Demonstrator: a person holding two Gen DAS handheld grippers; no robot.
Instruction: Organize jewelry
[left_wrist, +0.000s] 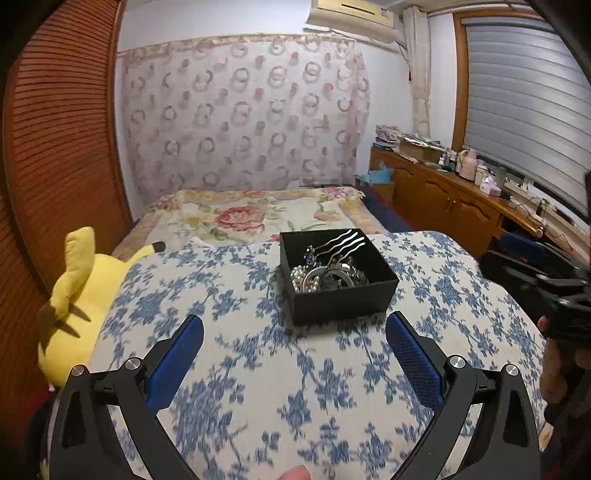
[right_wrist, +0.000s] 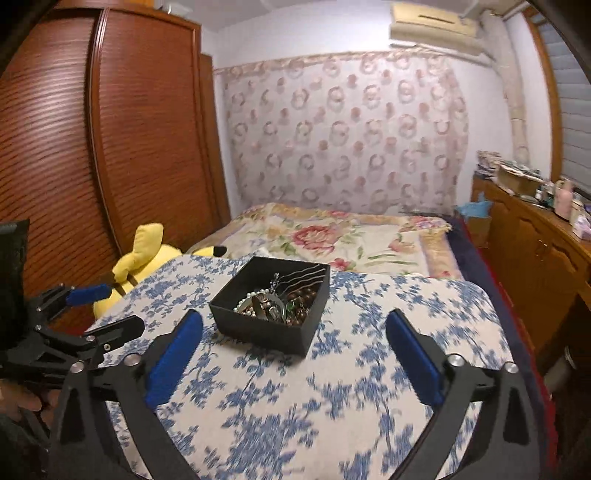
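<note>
Left gripper (left_wrist: 294, 323): its fingers are standing wide apart and gripping nothing; it is hovering over the near part of the cloth, aimed straight ahead.
Right gripper (right_wrist: 294, 322): its fingers are likewise standing spread and gripping nothing; it is hovering over the near part of the cloth, to the right of the left gripper.
Cloth (left_wrist: 258, 369): blue-flowered, it is covering the raised surface that is bearing the box.
Box (left_wrist: 340, 299): black and open-topped, it is sitting on the cloth just beyond both sets of fingertips. In the left view it is lying ahead and slightly right of centre; in the right view, ahead and slightly left. The box is therefore lying between the two tools, apart from both.
Nearer hand: neither is looking clearly nearer; judged from both views, the reach is about equal.
Jewelry (right_wrist: 275, 304): it is lying heaped in the near half of the box; pearls, dark beads and metal pieces are tangling together.
Hairpin (left_wrist: 341, 242): wavy-pronged and silver, it is leaning on the far rim, its long axis running near-left to far-right in the left view.
Toy (left_wrist: 79, 291): yellow plush, it is lying off the left edge of the cloth.
Bed (right_wrist: 332, 236): it is lying beyond the cloth, far from the work.
</note>
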